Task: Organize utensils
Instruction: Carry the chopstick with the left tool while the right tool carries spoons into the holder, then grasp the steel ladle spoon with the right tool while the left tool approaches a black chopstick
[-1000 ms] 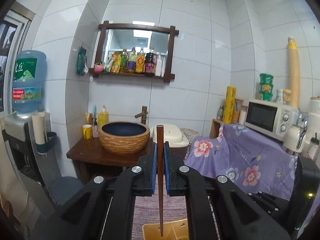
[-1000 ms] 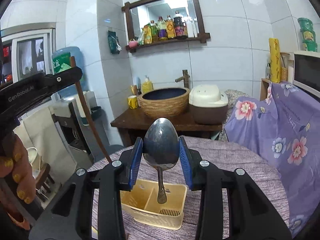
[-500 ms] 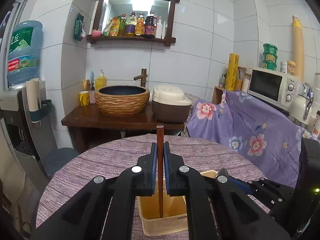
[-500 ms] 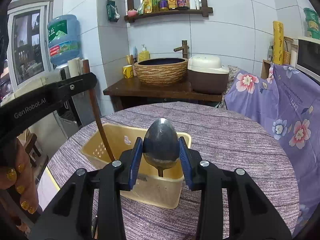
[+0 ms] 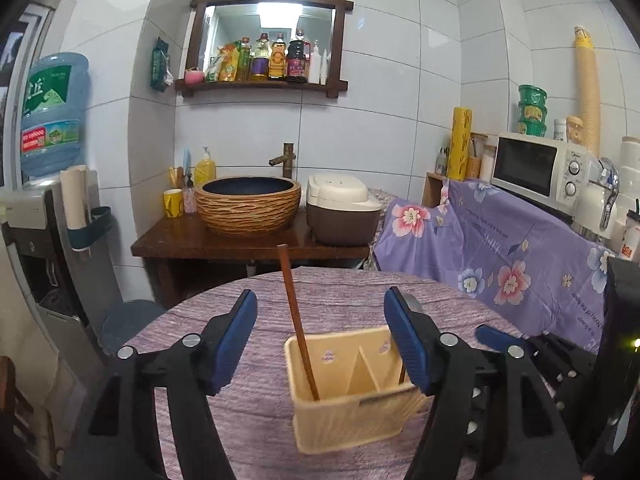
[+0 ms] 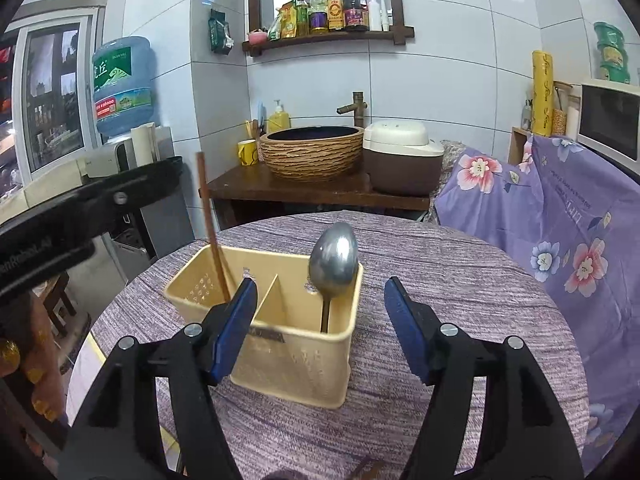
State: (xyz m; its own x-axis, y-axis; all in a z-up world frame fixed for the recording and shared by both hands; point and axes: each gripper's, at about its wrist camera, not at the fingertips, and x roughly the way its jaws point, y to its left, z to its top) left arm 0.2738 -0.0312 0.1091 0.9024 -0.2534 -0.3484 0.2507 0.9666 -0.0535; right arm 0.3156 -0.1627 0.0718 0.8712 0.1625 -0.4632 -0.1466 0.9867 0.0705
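A cream two-compartment utensil holder point(image 5: 352, 420) point(image 6: 256, 268) stands on the round purple-clothed table point(image 6: 440, 280). A brown chopstick point(image 5: 296, 320) point(image 6: 212, 232) leans in its left compartment. A metal spoon point(image 6: 334, 258) stands bowl-up in the right compartment. My left gripper point(image 5: 320, 340) is opening, its blue pads apart on both sides of the chopstick without touching it. My right gripper point(image 6: 318, 326) is opening too, its pads clear of the spoon. In the right wrist view the left gripper's black arm point(image 6: 92, 204) crosses the left edge.
Behind the table stands a wooden stand with a woven basin point(image 5: 250, 208) and a rice cooker point(image 5: 340, 212). A floral purple cloth point(image 5: 500, 260) covers the counter at right, under a microwave point(image 5: 536, 168). A water dispenser point(image 5: 48, 152) is at left. A person's hand point(image 6: 24, 360) shows at the left edge.
Both grippers sank toward the holder and let go: the left released the chopstick, the right released the spoon. Both utensils now rest in the holder and the jaws stand wide.
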